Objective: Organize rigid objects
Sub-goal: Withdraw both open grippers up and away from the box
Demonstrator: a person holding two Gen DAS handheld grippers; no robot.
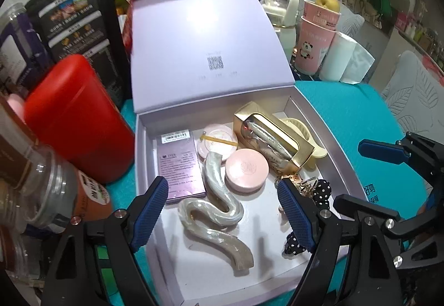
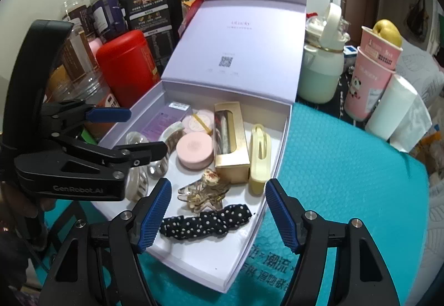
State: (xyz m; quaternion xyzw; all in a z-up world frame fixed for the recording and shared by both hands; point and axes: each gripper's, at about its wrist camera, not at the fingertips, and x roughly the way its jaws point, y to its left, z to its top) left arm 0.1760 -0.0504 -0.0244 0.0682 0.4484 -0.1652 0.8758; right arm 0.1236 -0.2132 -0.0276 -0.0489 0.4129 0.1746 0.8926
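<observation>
Teal matting covers the bench (image 2: 347, 167), where an open lilac box (image 1: 213, 56) holds a pearly wavy hair clip (image 1: 219, 203) and a dotted scrunchie (image 2: 206, 220). Both the left hand-held gripper (image 1: 222, 217) and right hand-held gripper (image 2: 217, 215) hover above, jaws apart, empty.

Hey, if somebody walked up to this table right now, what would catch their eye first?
Probably the open lilac gift box in the middle of the teal mat, its lid propped up and its tray crowded with accessories: a pearly wavy hair clip, a gold window box, a round pink compact and a polka-dot bow. Next, the bright red canister just left of the box.
</observation>
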